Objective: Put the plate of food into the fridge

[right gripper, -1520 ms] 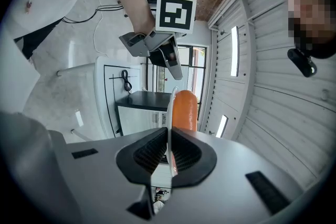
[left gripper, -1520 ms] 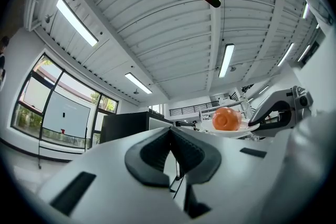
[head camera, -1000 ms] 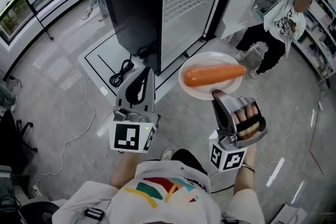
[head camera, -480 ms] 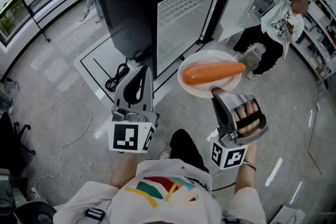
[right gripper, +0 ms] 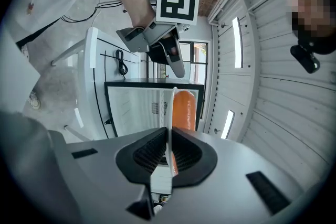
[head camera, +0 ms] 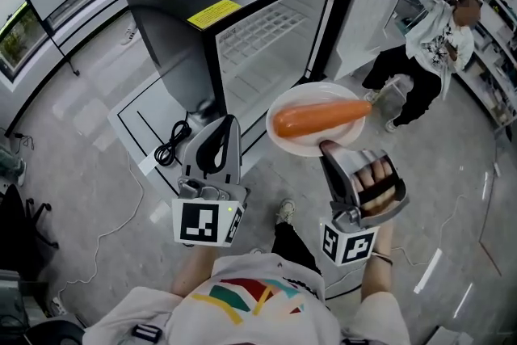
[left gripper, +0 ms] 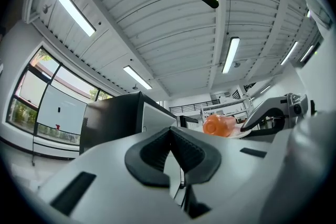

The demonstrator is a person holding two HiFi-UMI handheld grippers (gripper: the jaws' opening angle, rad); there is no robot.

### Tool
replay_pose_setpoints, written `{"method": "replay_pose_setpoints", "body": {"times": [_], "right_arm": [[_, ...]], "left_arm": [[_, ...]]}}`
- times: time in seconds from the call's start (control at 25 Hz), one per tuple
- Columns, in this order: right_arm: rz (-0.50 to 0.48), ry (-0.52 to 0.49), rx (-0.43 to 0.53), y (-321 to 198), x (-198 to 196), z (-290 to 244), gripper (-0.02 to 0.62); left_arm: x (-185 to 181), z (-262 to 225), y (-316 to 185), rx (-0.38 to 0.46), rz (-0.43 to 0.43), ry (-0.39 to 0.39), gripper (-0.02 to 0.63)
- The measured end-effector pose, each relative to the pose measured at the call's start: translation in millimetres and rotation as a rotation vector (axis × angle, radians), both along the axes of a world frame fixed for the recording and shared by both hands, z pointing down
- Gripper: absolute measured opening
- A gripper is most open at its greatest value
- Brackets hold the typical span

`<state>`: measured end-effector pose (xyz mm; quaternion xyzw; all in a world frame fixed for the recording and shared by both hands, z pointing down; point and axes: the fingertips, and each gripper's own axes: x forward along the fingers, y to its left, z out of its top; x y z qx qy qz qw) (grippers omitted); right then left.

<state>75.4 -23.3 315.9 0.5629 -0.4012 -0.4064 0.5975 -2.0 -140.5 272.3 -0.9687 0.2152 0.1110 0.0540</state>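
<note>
A black fridge (head camera: 182, 36) stands ahead with its door (head camera: 367, 16) swung open to the right and its white inside (head camera: 266, 40) showing. My right gripper (head camera: 326, 148) is shut on the near rim of a white plate (head camera: 295, 143), which carries a long orange piece of food (head camera: 319, 117) and hangs in the air in front of the opening. In the right gripper view the plate (right gripper: 171, 107) runs edge-on between the pads, with the food (right gripper: 185, 107) on its right. My left gripper (head camera: 220, 129) is shut and holds nothing, left of the plate.
The fridge rests on a white floor panel (head camera: 133, 121) with a black power cable (head camera: 168, 143) coiled on it. A person sits to the right of the door (head camera: 428, 28). A thin cable (head camera: 109, 222) trails over the grey floor at left.
The fridge has come nearer and more of its white inside shows. The plate has drifted slightly left toward the opening. Both grippers keep the same state.
</note>
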Motion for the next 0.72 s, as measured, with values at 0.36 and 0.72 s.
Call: {"method": "replay_pose_setpoints", "body": {"times": [0.36,0.72], "right_arm": [[-0.081,-0.004,-0.023,-46.8,84.2,0.4,0.026],[-0.242,-0.008,-0.022,-108.4,156.5,-4.2,0.026]], "left_arm": [[77.5,4.0,-38.6,-0.024,-0.086,-0.018,0.006],[135.5,0.8,-76.1,-0.032,-0.220,-0.020,0.006]]}}
